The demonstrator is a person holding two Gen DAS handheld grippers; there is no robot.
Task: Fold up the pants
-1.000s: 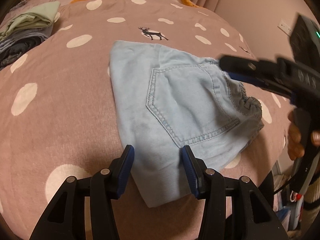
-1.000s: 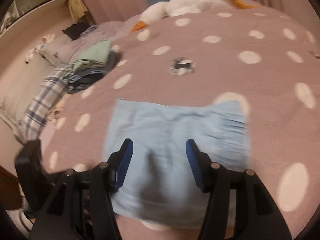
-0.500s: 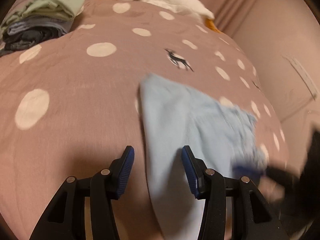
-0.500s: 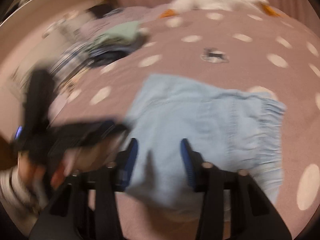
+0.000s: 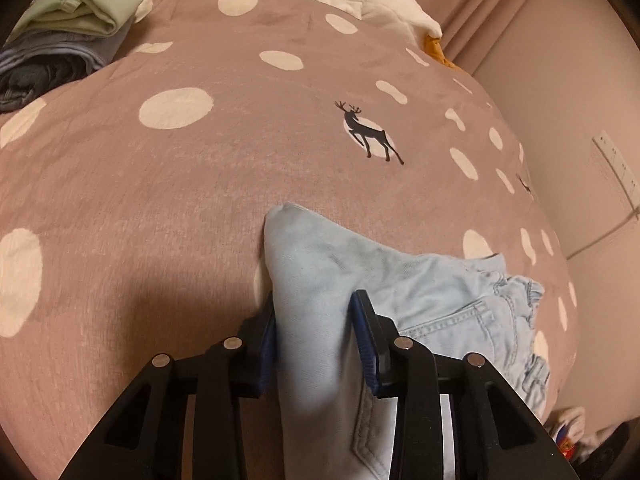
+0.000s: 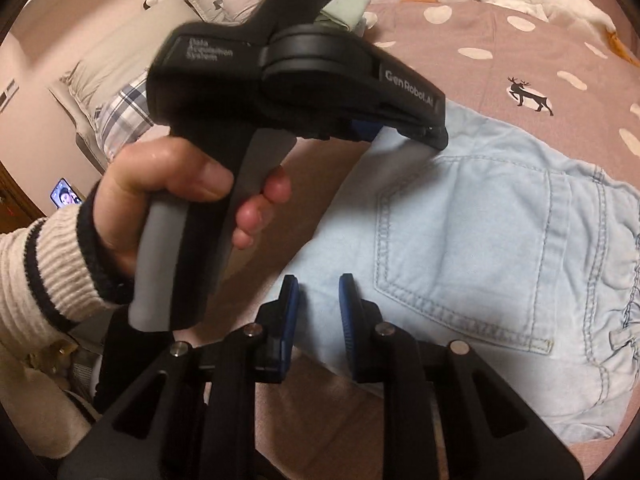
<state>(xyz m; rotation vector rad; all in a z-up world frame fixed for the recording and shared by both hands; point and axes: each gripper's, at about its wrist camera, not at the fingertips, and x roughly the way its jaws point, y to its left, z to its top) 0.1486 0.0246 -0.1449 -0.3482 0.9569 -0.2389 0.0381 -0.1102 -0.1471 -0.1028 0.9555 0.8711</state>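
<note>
Pants (image 5: 320,280) nearer; spotted duvet (image 5: 160,184)

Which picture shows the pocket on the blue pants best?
The right wrist view: the whole stitched pocket on the pants faces the camera. The left wrist view shows only part of it, cut off by the tongs.

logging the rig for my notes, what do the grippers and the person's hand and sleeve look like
Both grippers are black with blue finger pads and silver pivot pins. The left one's body reads "GenRobot.AI", with a grey handle. The left hand is bare, its sleeve cream ribbed knit with dark stripes.
</note>
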